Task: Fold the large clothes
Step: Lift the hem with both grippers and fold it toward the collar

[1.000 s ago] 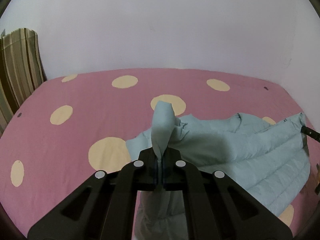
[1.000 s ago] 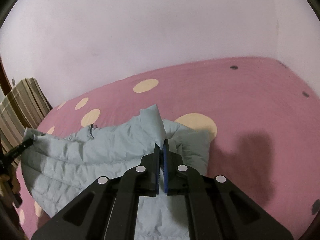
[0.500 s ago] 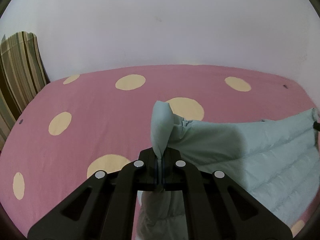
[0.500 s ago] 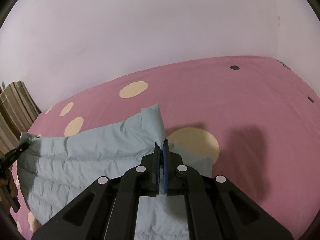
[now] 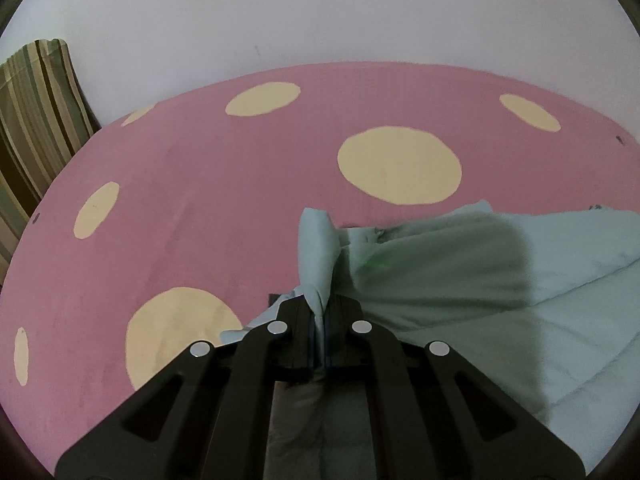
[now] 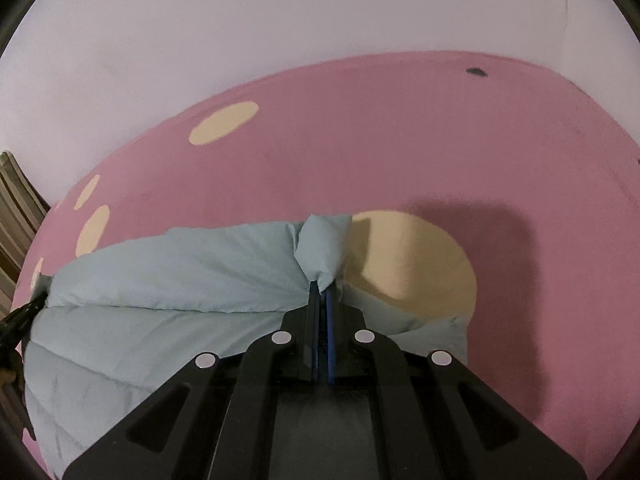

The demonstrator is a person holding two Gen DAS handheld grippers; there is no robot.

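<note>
A pale blue quilted jacket (image 5: 500,300) lies spread over a pink bed sheet with cream dots (image 5: 200,184). My left gripper (image 5: 320,312) is shut on one corner of the jacket, and a pinched tuft of fabric stands up above its tips. In the right wrist view the same jacket (image 6: 160,280) stretches away to the left, and my right gripper (image 6: 322,292) is shut on its other corner, whose puffy end pokes up past the fingers. The left gripper's black tip (image 6: 20,318) shows at the left edge, holding the far corner. The jacket's edge is pulled taut between both grippers.
A plain white wall (image 5: 320,12) rises behind the bed. A striped brown and green cushion (image 5: 36,112) leans at the bed's left end. The pink sheet (image 6: 440,140) lies bare beyond the jacket.
Both grippers have come down and forward towards the bed, still holding the jacket's corners. The jacket's edge is now stretched straighter, and the sheet fills more of both views.
</note>
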